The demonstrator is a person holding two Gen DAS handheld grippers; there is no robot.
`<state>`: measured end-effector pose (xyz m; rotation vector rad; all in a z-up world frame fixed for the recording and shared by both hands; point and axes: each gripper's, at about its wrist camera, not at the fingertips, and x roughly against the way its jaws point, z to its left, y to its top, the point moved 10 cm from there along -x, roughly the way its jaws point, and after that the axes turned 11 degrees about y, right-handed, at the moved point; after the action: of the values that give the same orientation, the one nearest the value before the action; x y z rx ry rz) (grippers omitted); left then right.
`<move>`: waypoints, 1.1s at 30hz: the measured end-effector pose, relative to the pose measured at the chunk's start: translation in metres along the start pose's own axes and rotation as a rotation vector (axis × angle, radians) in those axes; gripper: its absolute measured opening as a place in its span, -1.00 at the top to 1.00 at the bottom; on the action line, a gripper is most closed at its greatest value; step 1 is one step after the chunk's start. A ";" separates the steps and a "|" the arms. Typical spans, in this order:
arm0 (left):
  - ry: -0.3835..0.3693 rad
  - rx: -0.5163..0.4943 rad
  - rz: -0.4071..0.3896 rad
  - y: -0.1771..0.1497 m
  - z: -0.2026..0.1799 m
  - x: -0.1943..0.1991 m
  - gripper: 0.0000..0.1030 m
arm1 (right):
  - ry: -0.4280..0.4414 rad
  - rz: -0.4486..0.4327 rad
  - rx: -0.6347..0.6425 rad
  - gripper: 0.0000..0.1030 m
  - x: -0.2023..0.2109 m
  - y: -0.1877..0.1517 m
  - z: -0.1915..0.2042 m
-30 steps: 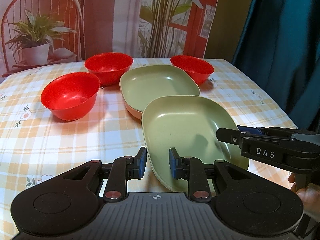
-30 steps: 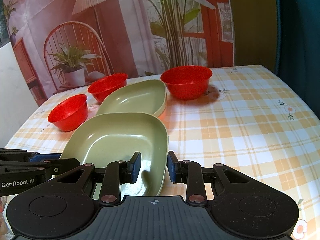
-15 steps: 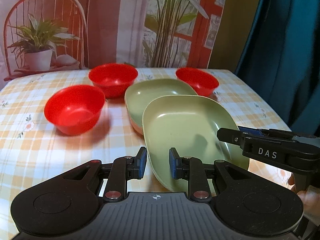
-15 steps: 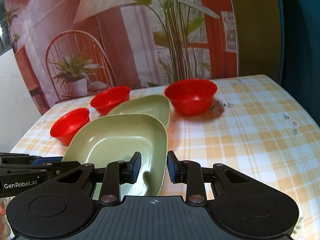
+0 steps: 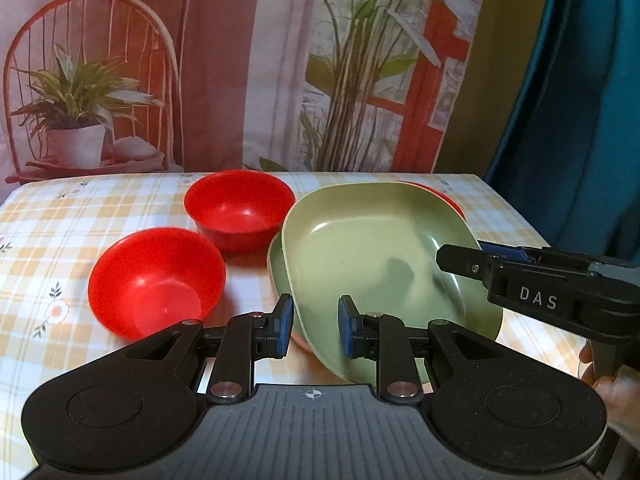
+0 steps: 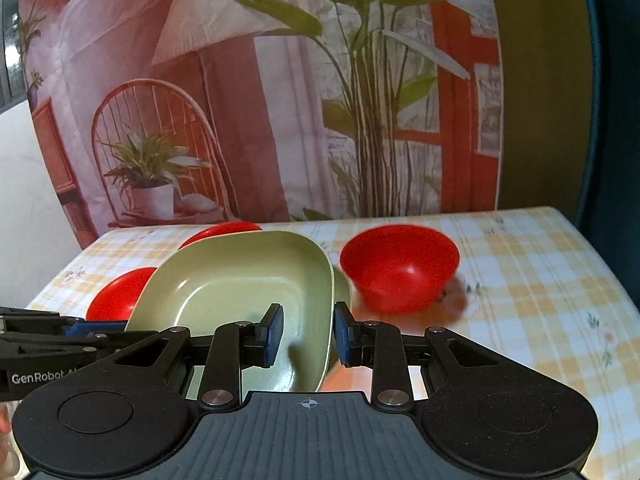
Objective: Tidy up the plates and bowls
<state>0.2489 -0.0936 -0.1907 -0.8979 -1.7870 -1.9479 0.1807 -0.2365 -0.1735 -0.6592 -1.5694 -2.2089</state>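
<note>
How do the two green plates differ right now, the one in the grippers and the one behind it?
The held green plate is off the checked tablecloth and tilted; the second green plate lies under and behind it.
The held plate shows its whole inside; the second plate shows only an edge sliver.
The left gripper and right gripper each clamp a rim of the held plate; nothing grips the second.
Both share the same pale green.
</note>
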 end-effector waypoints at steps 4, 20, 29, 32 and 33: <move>0.009 -0.006 -0.003 0.011 0.002 -0.011 0.50 | -0.004 0.000 0.001 0.49 -0.013 0.010 -0.006; -0.018 0.005 0.039 0.028 0.000 -0.050 0.50 | -0.025 0.008 0.012 0.49 -0.043 0.027 -0.028; -0.016 -0.006 0.072 0.017 0.003 -0.060 0.50 | -0.022 0.043 0.007 0.49 -0.050 0.013 -0.027; -0.019 -0.008 0.085 0.011 0.003 -0.061 0.50 | -0.026 0.055 0.013 0.49 -0.052 0.008 -0.027; -0.019 -0.007 0.086 0.010 0.003 -0.061 0.50 | -0.028 0.059 0.015 0.49 -0.053 0.006 -0.027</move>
<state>0.3005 -0.1019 -0.2231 -0.9824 -1.7228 -1.8997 0.2237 -0.2629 -0.2055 -0.7262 -1.5579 -2.1520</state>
